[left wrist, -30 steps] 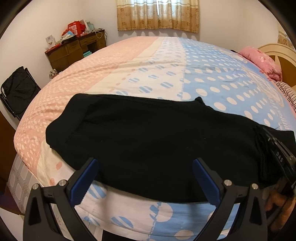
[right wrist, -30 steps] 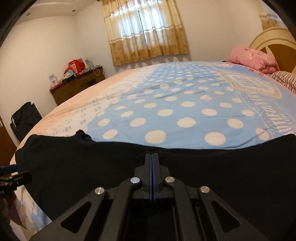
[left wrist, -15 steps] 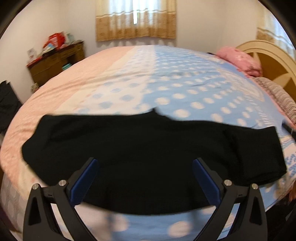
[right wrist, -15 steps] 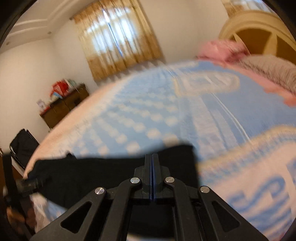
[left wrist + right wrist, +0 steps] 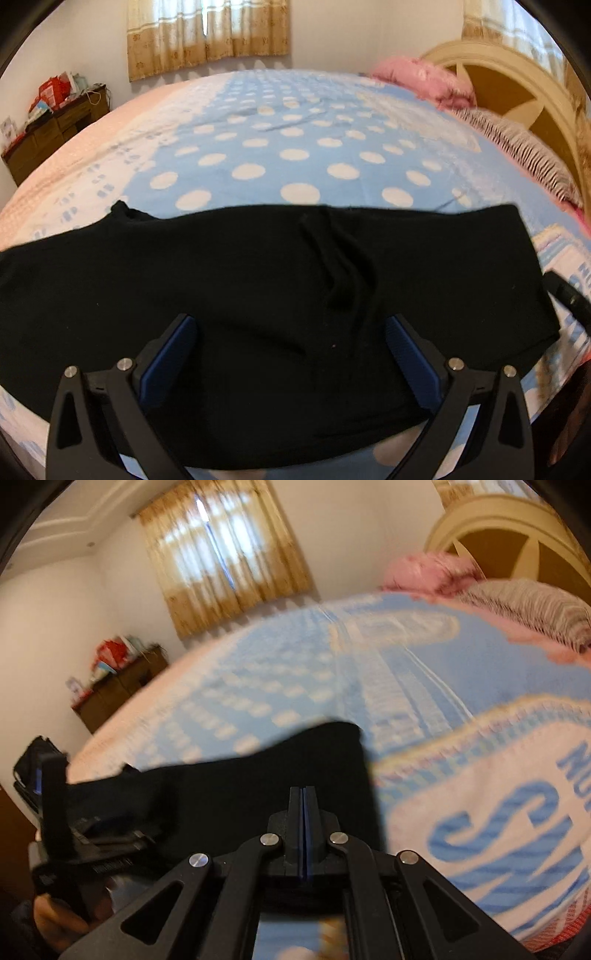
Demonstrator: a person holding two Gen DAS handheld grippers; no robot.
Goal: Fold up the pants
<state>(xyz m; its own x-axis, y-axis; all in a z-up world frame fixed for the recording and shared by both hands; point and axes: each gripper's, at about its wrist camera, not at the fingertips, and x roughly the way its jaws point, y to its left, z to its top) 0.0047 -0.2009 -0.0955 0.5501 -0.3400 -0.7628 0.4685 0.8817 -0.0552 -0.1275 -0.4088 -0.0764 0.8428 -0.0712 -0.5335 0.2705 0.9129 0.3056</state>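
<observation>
Bed: it has a blue cover with white dots, pink at the left side; more of the headboard is in the left view than one second ago.
Pants: black, lying flat across the near edge of the bed; a bunch of wrinkles now sits in the middle, where the cloth was smooth before. In the right view the far end now shows as a corner.
Left gripper: jaws wide open over the pants, holding nothing, same as before.
Right gripper: jaws pressed together at the pants' edge; whether cloth is between them I cannot tell. The view has swung toward the headboard and is blurred.
</observation>
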